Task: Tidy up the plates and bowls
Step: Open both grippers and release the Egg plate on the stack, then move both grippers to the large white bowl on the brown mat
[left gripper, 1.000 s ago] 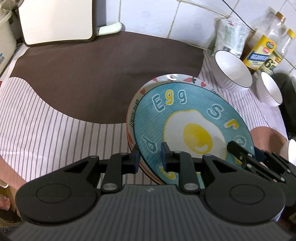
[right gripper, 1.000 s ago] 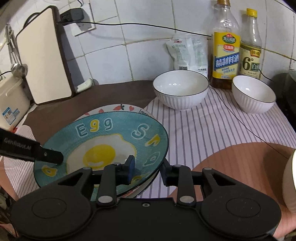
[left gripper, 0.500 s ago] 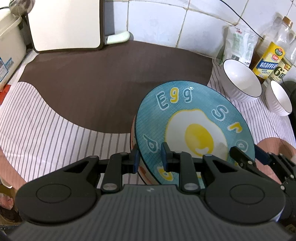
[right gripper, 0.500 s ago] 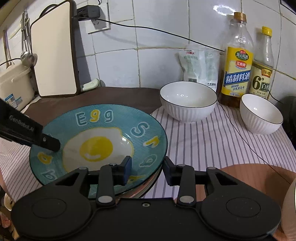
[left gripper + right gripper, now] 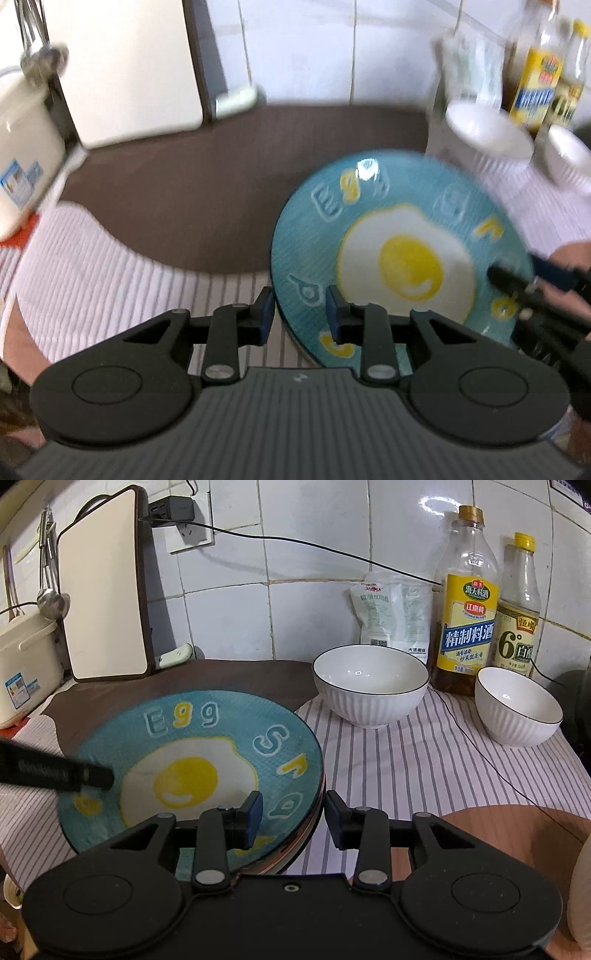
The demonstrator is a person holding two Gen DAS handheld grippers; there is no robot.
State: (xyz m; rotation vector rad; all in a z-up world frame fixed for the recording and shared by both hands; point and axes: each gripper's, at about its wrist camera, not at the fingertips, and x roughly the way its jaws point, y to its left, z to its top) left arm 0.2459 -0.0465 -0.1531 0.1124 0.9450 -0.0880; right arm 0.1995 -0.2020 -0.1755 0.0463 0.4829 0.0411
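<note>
A blue plate with a fried-egg picture (image 5: 399, 251) (image 5: 192, 764) lies on top of another plate whose rim (image 5: 314, 823) shows beneath it. My left gripper (image 5: 301, 314) straddles the blue plate's near-left rim, jaws apart. My right gripper (image 5: 291, 819) straddles the stack's right rim, jaws apart; it also shows in the left wrist view (image 5: 517, 284). The left gripper's finger (image 5: 55, 773) lies over the plate's left side. Two white ribbed bowls stand behind: a larger bowl (image 5: 371, 683) and a smaller bowl (image 5: 517, 705).
A cutting board (image 5: 103, 609) leans on the tiled wall at back left, beside a white container (image 5: 26, 668). Two bottles (image 5: 465, 602) (image 5: 517, 613) and a pouch (image 5: 391, 616) stand behind the bowls. A power cable (image 5: 461, 734) runs over the striped cloth.
The blue plate has settled squarely over the lower plate, hiding its patterned rim. Both grippers' jaws have widened around the rim. The left view has swung lower and is blurred.
</note>
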